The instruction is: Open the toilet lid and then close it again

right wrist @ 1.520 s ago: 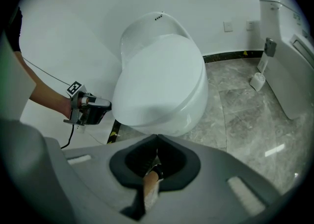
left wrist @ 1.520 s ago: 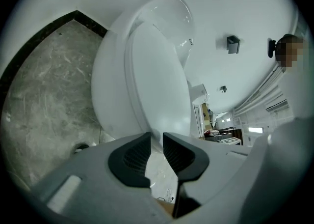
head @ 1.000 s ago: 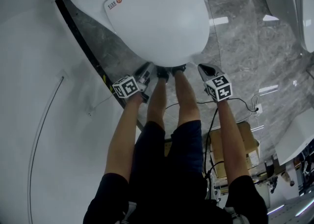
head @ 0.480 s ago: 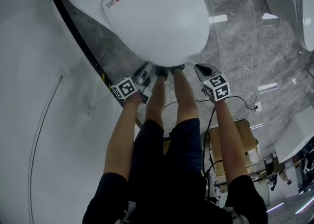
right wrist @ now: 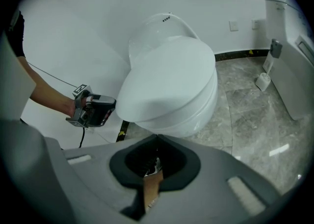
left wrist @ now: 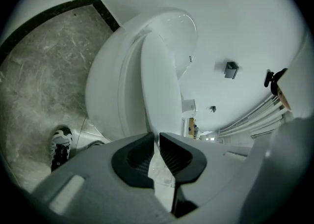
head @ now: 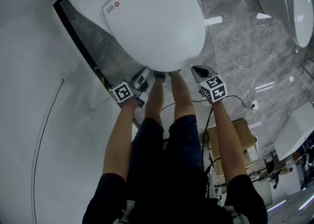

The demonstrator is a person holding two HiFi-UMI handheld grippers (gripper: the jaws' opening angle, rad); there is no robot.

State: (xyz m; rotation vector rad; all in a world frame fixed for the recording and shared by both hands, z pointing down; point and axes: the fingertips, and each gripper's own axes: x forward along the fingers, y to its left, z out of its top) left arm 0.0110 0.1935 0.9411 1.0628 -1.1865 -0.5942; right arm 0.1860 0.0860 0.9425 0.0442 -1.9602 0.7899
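The white toilet lid [head: 152, 21] lies low over the bowl, its front edge toward me. In the left gripper view the lid [left wrist: 159, 80] shows edge on, parted from the seat [left wrist: 110, 90] by a narrow wedge. My left gripper [head: 143, 74] is at the lid's front left rim. Its jaws have just been closing, and the tips [left wrist: 156, 134] now pinch the rim with a thin gap left. The right gripper view shows the left gripper [right wrist: 114, 104] touching the lid [right wrist: 171, 75]. My right gripper [head: 195, 69] is shut and empty [right wrist: 157, 137], just below the front right rim.
My shoes [head: 159, 74] stand right at the bowl's front. A white wall [head: 34, 95] and a black floor strip [head: 78, 36] run along the left. Grey marble floor [head: 235, 41] spreads right, with another white fixture [head: 297, 2], a cable [head: 235, 101] and a cardboard box [head: 243, 134].
Both grippers have risen a little toward the lid's front rim. The left gripper has rolled slightly. The right gripper's jaws stay together.
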